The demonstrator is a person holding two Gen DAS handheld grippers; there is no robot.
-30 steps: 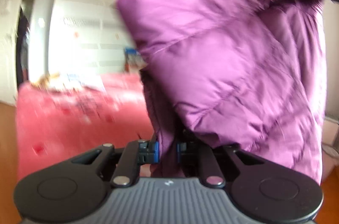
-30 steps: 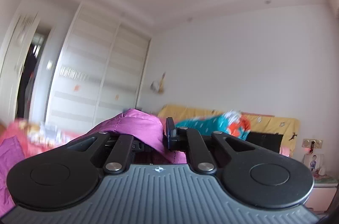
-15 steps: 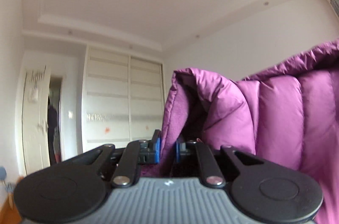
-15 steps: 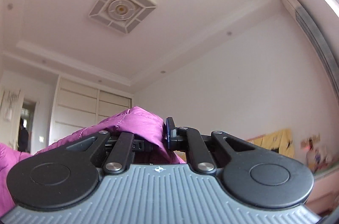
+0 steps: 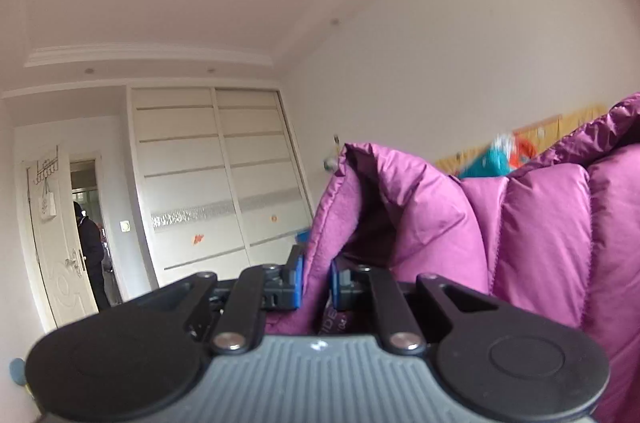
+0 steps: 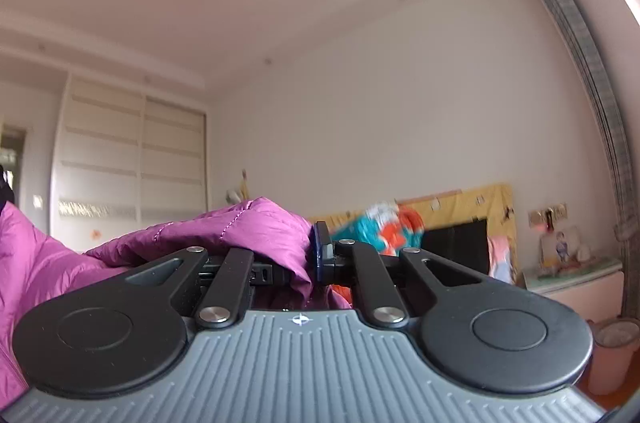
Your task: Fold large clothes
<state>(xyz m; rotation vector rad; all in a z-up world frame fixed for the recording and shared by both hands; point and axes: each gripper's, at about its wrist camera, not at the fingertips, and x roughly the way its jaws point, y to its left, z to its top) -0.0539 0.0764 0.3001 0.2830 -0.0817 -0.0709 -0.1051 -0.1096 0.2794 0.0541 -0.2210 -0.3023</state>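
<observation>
A: Start on the left. What is the left gripper doing?

B: It is clamped on an edge of the purple down jacket. The blue pads press the lined hem between them, and the quilted body rises to the right of the jaws and fills that side of the left wrist view. Behind it are only the white wardrobe, an open door with a person standing in the doorway, and the ceiling.

A: And on the right?

B: The right gripper is clenched on another fold of the same jacket; the fabric bunches over its left finger and trails off toward the left edge of that view. Beyond it I see a yellow headboard, a bright teal and orange bundle and a small cabinet.

A: So where does the jacket sit?

B: Held up in the air between the two grippers, I judge, since neither view shows a surface under it.

A: How far along is the folding?

B: Early, by my reading. The garment is gripped at two points and lifted, but no neat fold is visible. Laying it flat, folding in the sleeves and doubling the body all appear to remain.
</observation>
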